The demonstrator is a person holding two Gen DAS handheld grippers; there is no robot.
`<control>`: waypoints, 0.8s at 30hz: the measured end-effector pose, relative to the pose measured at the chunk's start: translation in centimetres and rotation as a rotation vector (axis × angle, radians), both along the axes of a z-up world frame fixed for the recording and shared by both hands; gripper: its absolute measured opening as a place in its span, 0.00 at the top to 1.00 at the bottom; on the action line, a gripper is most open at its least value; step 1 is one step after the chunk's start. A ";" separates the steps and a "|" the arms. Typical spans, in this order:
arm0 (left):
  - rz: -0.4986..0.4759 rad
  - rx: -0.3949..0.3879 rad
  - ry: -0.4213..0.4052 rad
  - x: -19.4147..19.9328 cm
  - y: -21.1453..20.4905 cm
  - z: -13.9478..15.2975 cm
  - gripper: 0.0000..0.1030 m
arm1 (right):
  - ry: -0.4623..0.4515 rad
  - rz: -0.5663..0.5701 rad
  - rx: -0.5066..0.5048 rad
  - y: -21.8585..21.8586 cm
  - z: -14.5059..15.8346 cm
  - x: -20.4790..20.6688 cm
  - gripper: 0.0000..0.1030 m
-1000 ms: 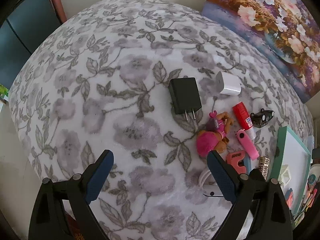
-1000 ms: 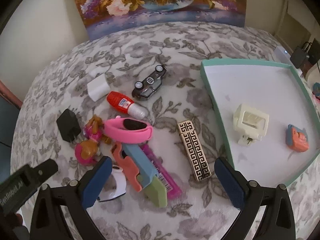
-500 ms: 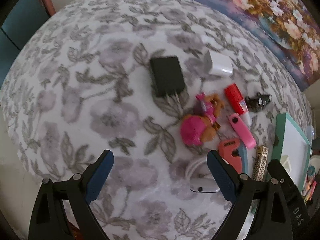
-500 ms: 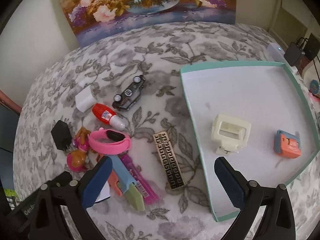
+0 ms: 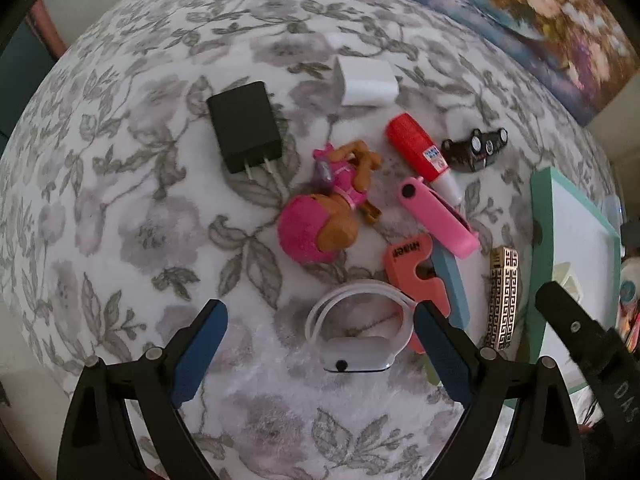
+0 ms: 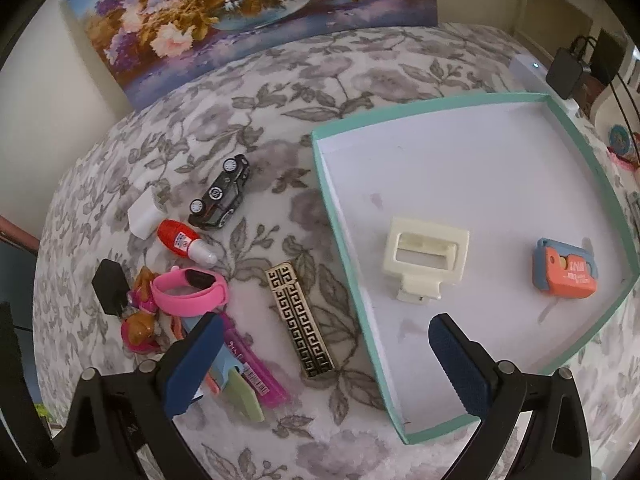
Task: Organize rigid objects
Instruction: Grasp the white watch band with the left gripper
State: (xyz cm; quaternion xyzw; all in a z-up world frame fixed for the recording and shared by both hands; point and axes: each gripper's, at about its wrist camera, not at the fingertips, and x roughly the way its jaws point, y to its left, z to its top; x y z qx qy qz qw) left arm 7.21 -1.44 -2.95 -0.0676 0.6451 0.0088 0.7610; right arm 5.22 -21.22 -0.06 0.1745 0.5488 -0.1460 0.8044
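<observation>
Above the floral blanket (image 5: 120,184), the left gripper (image 5: 320,344) hangs wide open and empty over the white wristband (image 5: 356,332). Its neighbour, the right gripper (image 6: 324,364), gapes empty too, straddling the teal tray's (image 6: 592,148) near edge beside the patterned gold bar (image 6: 300,320)

Fuzzy floral cloth cover (image 5: 132,208), glossy white plastic band (image 5: 360,336), matt black charger (image 5: 245,126), shiny patterned metal clip (image 6: 301,320)

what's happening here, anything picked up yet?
Not yet. Both grippers are open and empty. The left gripper hangs over the white wristband beside the toy pile; the right gripper hangs over the teal tray's near edge. Only a cream clip and an orange-blue gadget are in the tray.
</observation>
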 end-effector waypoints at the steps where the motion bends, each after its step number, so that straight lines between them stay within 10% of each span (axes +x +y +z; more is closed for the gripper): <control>1: -0.006 -0.001 0.004 0.0 -0.2 -0.1 0.09 | 0.000 -0.003 0.001 -0.1 0.0 0.0 0.00; 11: -0.034 -0.075 0.022 -0.2 -1.2 -0.9 0.44 | 0.002 -0.006 0.010 -0.3 -0.1 -0.2 0.00; 24: 0.025 -0.071 -0.025 0.1 0.3 0.7 0.44 | -0.079 0.084 0.008 1.3 0.7 0.1 0.15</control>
